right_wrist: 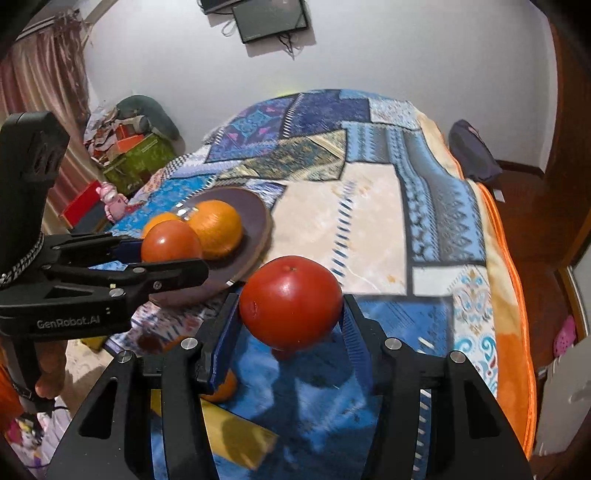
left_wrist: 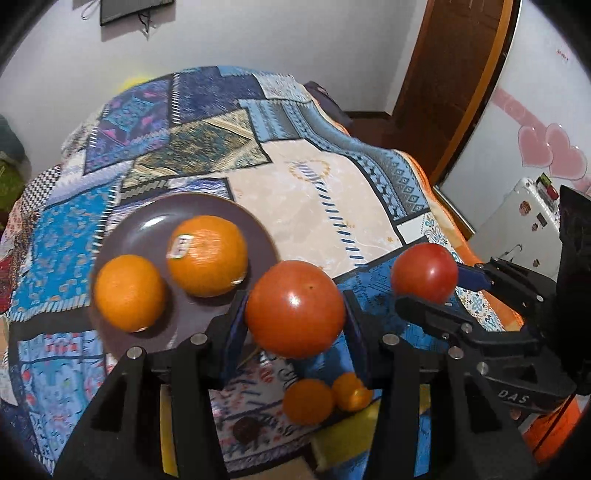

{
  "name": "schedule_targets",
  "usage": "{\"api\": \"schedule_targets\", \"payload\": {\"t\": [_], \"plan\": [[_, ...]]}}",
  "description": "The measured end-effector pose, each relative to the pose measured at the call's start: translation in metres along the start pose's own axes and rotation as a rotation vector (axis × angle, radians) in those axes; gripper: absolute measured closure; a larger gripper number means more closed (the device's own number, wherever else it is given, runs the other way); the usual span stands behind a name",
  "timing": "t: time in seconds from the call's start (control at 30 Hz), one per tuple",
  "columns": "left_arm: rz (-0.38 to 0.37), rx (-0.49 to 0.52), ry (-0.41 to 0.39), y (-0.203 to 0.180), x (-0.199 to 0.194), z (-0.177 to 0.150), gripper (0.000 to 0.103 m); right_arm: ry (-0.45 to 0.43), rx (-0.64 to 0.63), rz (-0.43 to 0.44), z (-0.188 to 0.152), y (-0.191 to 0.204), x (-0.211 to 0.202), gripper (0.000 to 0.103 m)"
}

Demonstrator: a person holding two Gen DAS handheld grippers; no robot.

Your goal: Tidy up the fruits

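Black plastic jaws with blue pads make up both hand-held tools. The left gripper (left_wrist: 295, 314) is clamped on a round red tomato (left_wrist: 294, 308), pads pressing both flanks, the fruit held clear of the bedding. The right gripper (right_wrist: 291, 306) is likewise closed around a second round red tomato (right_wrist: 291, 302), also lifted off the surface. Each tool appears in the other's camera: the right gripper with its tomato at the right of the left wrist view, the left gripper with its tomato at the left of the right wrist view, just in front of the plate.

A round dark brown plate (left_wrist: 147, 225) lies on a patchwork blanket in blue, cream and orange (left_wrist: 332, 192) that covers a bed. On the plate sit two oranges side by side: a large one bearing a sticker (left_wrist: 207, 255) and a plain one (left_wrist: 129, 292). Two smaller orange fruits (left_wrist: 308, 400) lie touching on the blanket below the left gripper, beside a yellow object that I cannot identify.

The room has white walls, a dark wall-mounted screen (right_wrist: 273, 16), a brown wooden door (left_wrist: 454, 74) and a curtain (right_wrist: 40, 81) with clutter beneath it.

Both tools point down at a slant toward the bed. A bare hand (right_wrist: 48, 373) grips the left tool's handle from beneath.
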State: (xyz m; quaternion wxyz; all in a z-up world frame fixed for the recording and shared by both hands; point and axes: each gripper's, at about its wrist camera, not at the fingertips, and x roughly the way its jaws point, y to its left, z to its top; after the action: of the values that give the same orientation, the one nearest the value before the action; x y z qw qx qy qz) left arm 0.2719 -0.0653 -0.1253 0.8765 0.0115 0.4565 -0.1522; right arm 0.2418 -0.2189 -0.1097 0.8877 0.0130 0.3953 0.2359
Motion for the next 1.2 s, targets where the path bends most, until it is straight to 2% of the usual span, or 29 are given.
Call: {"api": "schedule_targets", "payload": {"t": [0.3,0.57,0.8,1.2], "plan": [[0.029,-0.047,-0.062,0.036,-0.043,-0.012,0.054,-0.013,-0.043,0.029,0.017,0.034,0.014,0.053],[0.053,-0.1,-0.083,0.069,-0.06,-0.021,0.054,0.002,-0.08,0.056,0.024,0.057,0.033,0.053],[0.054,-0.132,-0.076,0.089,-0.057,-0.027,0.054,0.033,-0.094,0.081,0.025,0.07,0.053,0.053],[0.016,-0.156,-0.04,0.098,-0.028,-0.028,0.054,0.126,-0.146,0.087,0.018,0.084,0.087,0.053]]}}
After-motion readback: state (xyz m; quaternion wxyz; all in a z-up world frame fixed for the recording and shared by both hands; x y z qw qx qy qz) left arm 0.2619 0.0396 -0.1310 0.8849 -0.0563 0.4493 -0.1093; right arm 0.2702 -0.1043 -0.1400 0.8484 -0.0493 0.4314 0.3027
